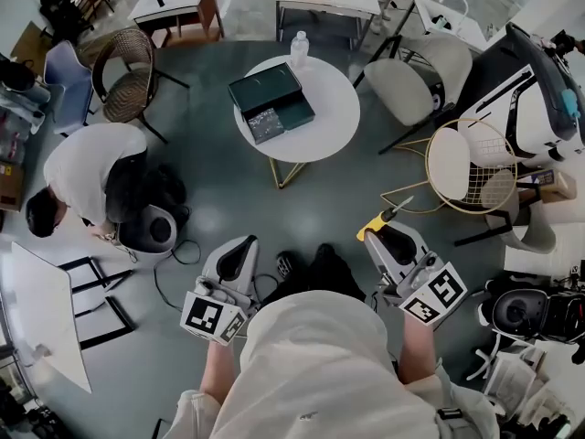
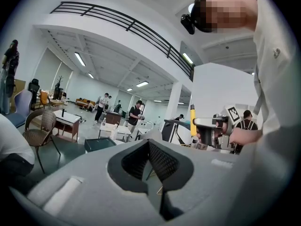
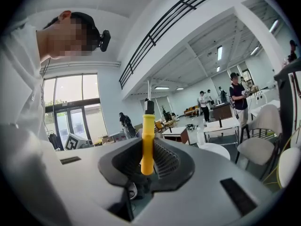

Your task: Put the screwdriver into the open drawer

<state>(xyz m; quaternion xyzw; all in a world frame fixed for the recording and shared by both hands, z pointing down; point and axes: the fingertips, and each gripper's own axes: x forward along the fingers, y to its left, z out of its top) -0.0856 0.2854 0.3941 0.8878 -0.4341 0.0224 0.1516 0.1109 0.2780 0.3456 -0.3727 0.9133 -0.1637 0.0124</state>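
Note:
A yellow-handled screwdriver [image 3: 147, 142] stands upright between the jaws of my right gripper [image 3: 146, 149], which is shut on its handle. In the head view the screwdriver [image 1: 381, 219] sticks out forward-right of the right gripper [image 1: 377, 234], low and right of centre. My left gripper [image 1: 245, 243] is held beside it, shut with nothing in it [image 2: 149, 145]. Farther ahead, a dark green drawer box [image 1: 271, 92] lies on the round white table [image 1: 329, 108] with its drawer [image 1: 267, 125] pulled open toward me. The box [image 2: 99, 144] also shows in the left gripper view.
A clear bottle [image 1: 299, 48] stands at the table's far edge. White chairs [image 1: 411, 85] and a gold wire chair [image 1: 471, 167] stand to the right, and a wicker chair [image 1: 128, 80] at the far left. A person [image 1: 87, 172] crouches at left. Cables [image 1: 174, 273] lie on the floor.

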